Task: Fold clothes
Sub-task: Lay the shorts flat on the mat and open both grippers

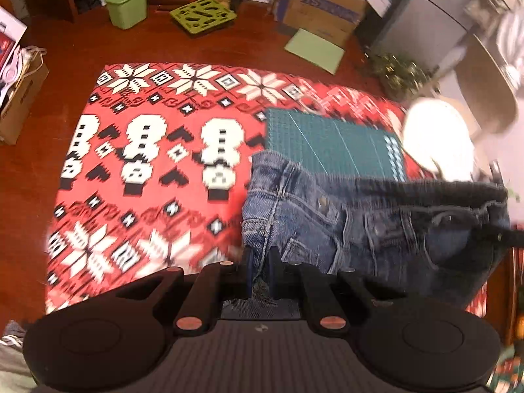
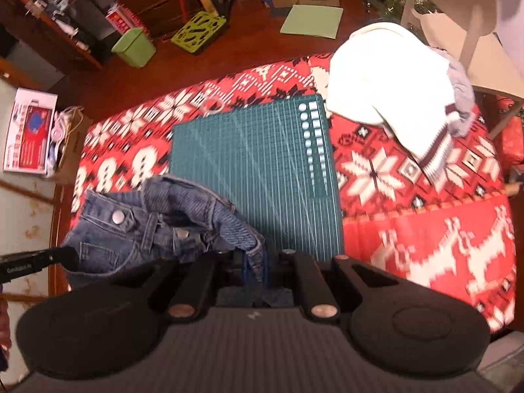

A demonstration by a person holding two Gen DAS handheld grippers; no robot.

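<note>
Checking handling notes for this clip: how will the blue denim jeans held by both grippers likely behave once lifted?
The blue denim jeans will probably sag: their waistband droops between the left gripper and the right gripper. They look fairly heavy for their size, being thick stitched denim with metal buttons. Slipping seems unlikely, as cloth is pinched between both pairs of jaws.

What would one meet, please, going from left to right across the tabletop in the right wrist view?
Jeans held up in the right tool → green cutting mat → white sweater, all over the red patterned tablecloth.
</note>
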